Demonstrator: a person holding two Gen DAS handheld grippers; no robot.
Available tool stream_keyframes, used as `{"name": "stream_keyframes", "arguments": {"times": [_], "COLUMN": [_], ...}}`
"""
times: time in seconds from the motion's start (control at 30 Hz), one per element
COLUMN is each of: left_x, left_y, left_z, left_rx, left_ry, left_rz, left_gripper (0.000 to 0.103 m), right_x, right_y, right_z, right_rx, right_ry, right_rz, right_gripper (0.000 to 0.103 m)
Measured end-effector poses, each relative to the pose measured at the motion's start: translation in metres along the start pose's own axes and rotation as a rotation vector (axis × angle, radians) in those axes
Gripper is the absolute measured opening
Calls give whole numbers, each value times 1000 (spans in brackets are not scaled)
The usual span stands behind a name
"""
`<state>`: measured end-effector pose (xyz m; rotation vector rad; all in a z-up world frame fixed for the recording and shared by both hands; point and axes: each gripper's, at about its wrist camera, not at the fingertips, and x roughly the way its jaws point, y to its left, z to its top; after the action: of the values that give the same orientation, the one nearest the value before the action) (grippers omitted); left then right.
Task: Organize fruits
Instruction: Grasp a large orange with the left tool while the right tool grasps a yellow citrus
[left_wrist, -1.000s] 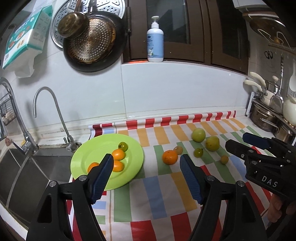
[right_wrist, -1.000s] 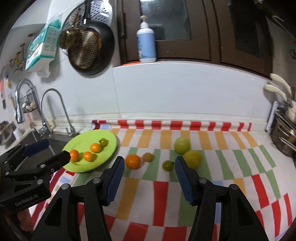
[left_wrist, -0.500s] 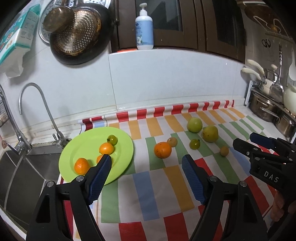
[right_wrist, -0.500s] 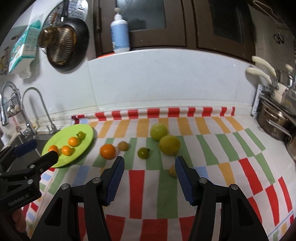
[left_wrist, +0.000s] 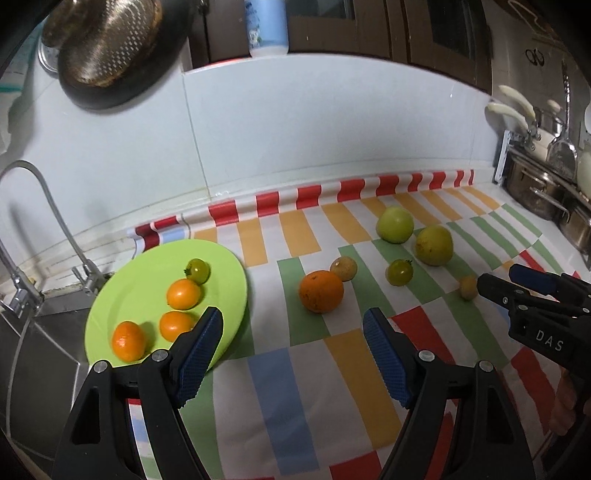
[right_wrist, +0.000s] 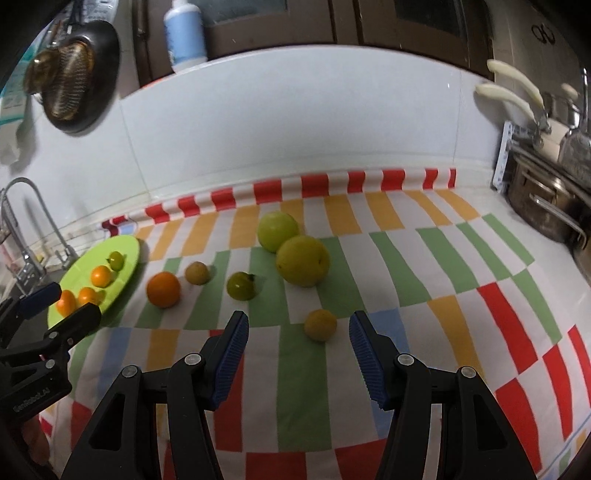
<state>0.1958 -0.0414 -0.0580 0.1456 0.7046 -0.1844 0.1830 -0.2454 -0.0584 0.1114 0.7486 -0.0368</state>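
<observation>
**Both claws released above striped worktop; loose fruit not yet on plate**

The right claw (right_wrist: 297, 338) is released, its blue ribbed pads wide apart and holding nothing. A small round yellow fruit (right_wrist: 320, 324) lies on the worktop just ahead of the gap between the pads, touching neither.

The left claw (left_wrist: 293, 338) is likewise released and empty, poised over the near right edge of the round lime-green plate (left_wrist: 147, 266).

Taking the plate as the landmark: on it lie three small orange fruits (left_wrist: 183, 294) and one small green tomato (left_wrist: 198, 270). To its right, on the striped plastic cloth (left_wrist: 280, 387) covering the worktop, sits a large round orange (left_wrist: 321, 291), with a small brownish round fruit (left_wrist: 344, 268) touching it behind. Further right lies a second green tomato with a stem (left_wrist: 399, 272), then a large pale-green round fruit (left_wrist: 395, 224) and a large yellow-green round fruit (left_wrist: 434, 245), the two close together. The small yellow fruit is furthest from the plate.
</observation>
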Motion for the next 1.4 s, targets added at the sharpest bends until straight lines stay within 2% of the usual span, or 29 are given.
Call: {"name": "stream_keyframes", "arguments": {"times": [0.43, 0.6, 0.73, 0.83, 1.0, 1.1, 1.4], "left_x": [57, 77, 88, 95, 102, 102, 86], "left_y": [-5, -7, -9, -14, -18, -17, -18], "left_z": [10, 14, 17, 20, 21, 21, 21], "left_rx": [22, 17, 20, 48, 63, 61, 65], "left_ry": [81, 114, 138, 148, 162, 151, 126], "left_rz": [-67, -99, -114, -125, -130, -130, -141], "left_gripper": [76, 64, 61, 56, 43, 43, 42], "right_x": [40, 52, 57, 61, 65, 65, 57], "right_y": [-12, -12, -11, -13, -14, -13, -8], "right_z": [-3, -1, -1, 0, 0, 0, 3], "right_rx": [47, 56, 46, 39, 33, 21, -2], "right_ry": [86, 109, 115, 119, 124, 120, 92], "right_rz": [-29, -28, -29, -31, -29, -35, -12], "right_gripper": [55, 49, 46, 42, 31, 28, 28]}}
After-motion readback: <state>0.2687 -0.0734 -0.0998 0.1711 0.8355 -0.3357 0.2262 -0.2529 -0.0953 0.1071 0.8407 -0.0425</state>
